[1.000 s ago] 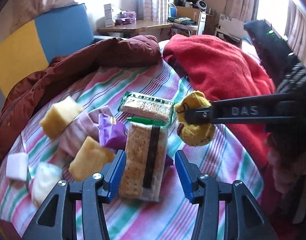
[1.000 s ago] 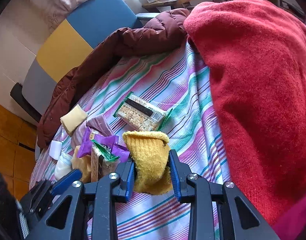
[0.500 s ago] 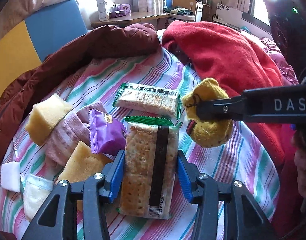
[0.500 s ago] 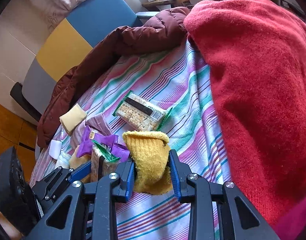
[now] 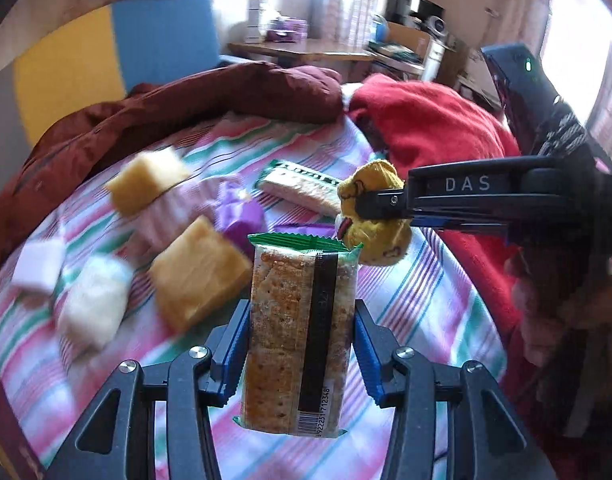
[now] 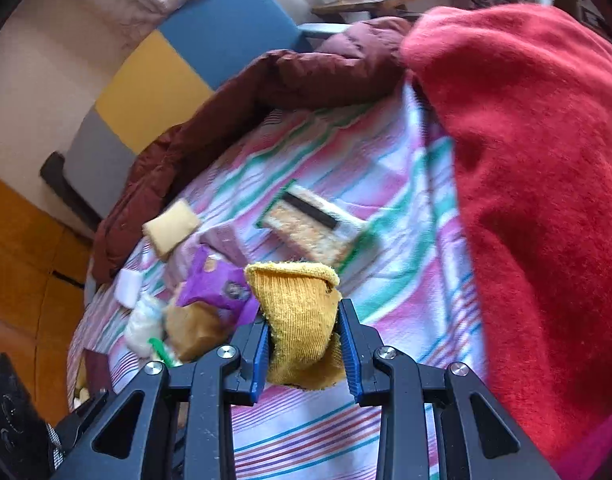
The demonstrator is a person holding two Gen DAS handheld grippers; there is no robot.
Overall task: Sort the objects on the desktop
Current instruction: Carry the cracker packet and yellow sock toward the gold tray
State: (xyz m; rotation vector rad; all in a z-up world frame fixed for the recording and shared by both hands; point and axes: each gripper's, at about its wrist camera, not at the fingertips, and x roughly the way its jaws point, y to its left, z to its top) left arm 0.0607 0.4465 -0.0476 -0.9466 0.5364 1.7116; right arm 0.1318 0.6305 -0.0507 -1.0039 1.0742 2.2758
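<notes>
Blurring smears the left half of the left wrist view, so the pale square blocks (image 5: 40,266) near the edge are hard to identify — foam or soap, I cannot tell. The left gripper (image 5: 302,354) is clamped on a clear-wrapped cracker packet with a green crimped top and black stripe (image 5: 300,336), held upright above the pink, green and white striped cloth (image 5: 422,308); the packet's lower end hides the gap between the blue pads. The right gripper (image 6: 304,354) pinches a mustard-yellow ribbed knit sock (image 6: 300,312), its lower folds cut off behind the fingers. On the cloth lie a second cracker packet (image 6: 316,230), a glossy purple foil sachet (image 6: 218,290) and spongy yellow squares (image 5: 198,274) — one half covered in the right wrist view. A fuzzy red blanket (image 6: 546,200) and a quilted maroon jacket (image 6: 266,96) border the cloth.
</notes>
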